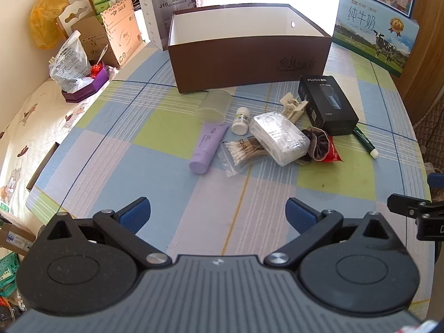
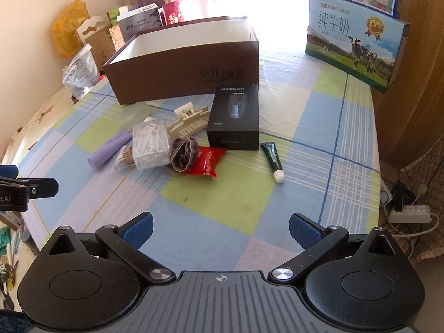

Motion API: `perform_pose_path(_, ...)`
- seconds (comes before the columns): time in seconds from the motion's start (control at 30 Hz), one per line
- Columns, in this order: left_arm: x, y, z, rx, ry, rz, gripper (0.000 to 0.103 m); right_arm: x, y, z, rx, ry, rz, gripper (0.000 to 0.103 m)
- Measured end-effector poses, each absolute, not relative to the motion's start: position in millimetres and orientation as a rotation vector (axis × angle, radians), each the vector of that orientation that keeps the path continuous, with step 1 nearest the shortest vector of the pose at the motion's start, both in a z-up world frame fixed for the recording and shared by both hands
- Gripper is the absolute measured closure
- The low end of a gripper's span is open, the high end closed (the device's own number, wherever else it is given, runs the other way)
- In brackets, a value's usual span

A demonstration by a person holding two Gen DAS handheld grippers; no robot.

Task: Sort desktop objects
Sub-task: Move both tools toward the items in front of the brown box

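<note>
- On the checked tablecloth, a brown open-topped box stands at the far side, its white inside showing nothing that can be made out
- In front of the box lies a loose cluster of small things, all on the cloth and none in the box
- At the left of the cluster, a clear plastic cup lies on its side, with a purple tube just below it
- A small white bottle stands upright between the tube and a clear floss-pick box; a bag of cotton swabs touches that box
- A cream hair clip lies beside a black FLYCO box
- A dark scrunchie overlaps a red packet; a green tube lies apart to the right
- The left gripper hovers over the near cloth, fingers spread wide, holding nothing
- The right gripper does likewise, its blue pads well apart and empty
</note>
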State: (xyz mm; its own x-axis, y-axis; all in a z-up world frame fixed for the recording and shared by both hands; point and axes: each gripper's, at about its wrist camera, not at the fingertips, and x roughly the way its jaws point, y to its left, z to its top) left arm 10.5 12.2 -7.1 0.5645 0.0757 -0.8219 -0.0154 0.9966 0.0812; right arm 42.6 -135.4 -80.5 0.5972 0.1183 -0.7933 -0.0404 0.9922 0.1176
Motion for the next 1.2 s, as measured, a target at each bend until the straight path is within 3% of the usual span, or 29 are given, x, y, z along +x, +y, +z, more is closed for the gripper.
perform_pose_path(1.2,46,44,-31,0.075,0.980,0.116,0.001,70,-146,-94,0.081,0.841,0.104,0.002)
